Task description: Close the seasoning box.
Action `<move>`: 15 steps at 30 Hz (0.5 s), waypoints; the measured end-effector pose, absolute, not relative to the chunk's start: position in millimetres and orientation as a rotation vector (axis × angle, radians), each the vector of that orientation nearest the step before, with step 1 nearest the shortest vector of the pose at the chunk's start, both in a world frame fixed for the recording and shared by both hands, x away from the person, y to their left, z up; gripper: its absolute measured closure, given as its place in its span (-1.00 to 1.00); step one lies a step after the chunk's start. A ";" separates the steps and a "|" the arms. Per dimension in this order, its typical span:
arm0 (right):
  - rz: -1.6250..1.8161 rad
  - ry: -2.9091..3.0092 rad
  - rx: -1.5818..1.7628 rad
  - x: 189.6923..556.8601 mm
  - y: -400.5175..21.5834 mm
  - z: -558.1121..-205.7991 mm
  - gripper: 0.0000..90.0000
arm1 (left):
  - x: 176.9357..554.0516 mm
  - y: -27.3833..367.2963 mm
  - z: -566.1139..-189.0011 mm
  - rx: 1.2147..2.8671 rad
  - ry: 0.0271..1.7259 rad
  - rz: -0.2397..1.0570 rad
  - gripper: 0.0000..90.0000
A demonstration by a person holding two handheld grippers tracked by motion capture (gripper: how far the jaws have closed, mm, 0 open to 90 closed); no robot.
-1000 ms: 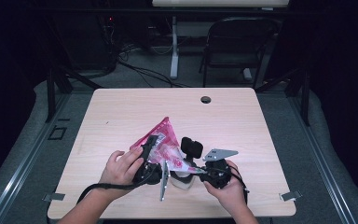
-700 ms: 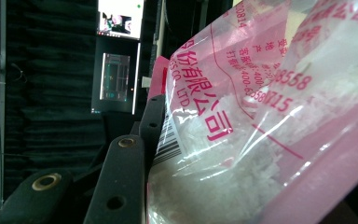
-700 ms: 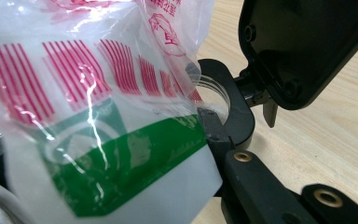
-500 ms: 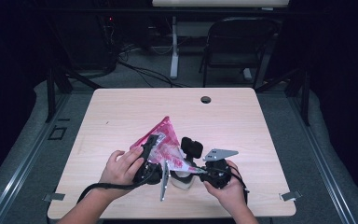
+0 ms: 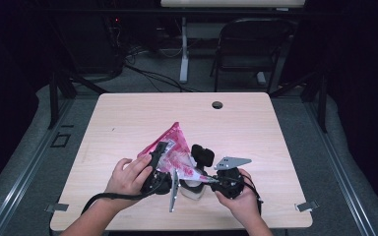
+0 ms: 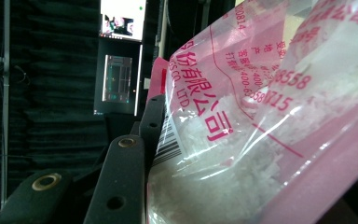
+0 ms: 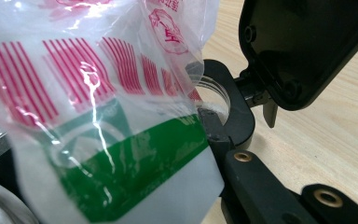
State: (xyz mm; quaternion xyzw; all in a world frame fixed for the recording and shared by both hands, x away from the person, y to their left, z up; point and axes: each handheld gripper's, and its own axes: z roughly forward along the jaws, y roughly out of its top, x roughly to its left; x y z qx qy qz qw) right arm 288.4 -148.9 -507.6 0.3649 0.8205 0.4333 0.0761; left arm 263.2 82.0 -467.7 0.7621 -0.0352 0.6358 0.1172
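A clear and pink plastic bag (image 5: 176, 146) of white granules is tilted above a small clear jar (image 5: 192, 191) near the table's front edge. My left gripper (image 5: 164, 156) is shut on the bag; in the left gripper view one black finger (image 6: 121, 186) presses against the bag (image 6: 261, 140). My right gripper (image 5: 198, 187) comes in from the right and is shut on the jar, whose black flip lid (image 5: 203, 155) stands open. In the right gripper view the bag (image 7: 98, 116) hangs over the jar's mouth (image 7: 214, 91), beside the raised lid (image 7: 303, 46). The jar's inside is hidden.
The wooden table (image 5: 275, 147) has a round cable hole (image 5: 217, 104) at the back. A folding chair (image 5: 251, 49) and a desk leg (image 5: 183, 54) stand beyond the far edge. A black cable (image 5: 108, 196) trails from the left gripper.
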 end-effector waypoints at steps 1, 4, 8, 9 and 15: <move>1.300 2.459 1.094 288.5 -148.8 -507.6 1.00 | 263.1 81.9 -467.6 2.230 -0.103 1.861 0.46; 1.301 2.459 1.094 288.5 -149.0 -507.6 1.00 | 263.0 81.7 -467.3 2.229 -0.105 1.862 0.46; 1.305 2.458 1.096 288.4 -148.4 -508.0 1.00 | 262.4 81.2 -466.8 2.228 -0.109 1.867 0.46; 1.298 2.461 1.092 288.4 -148.5 -507.8 1.00 | 262.1 81.1 -467.1 2.229 -0.104 1.864 0.46; 1.297 2.462 1.094 288.5 -148.6 -507.9 1.00 | 261.1 80.9 -467.0 2.228 -0.110 1.867 0.47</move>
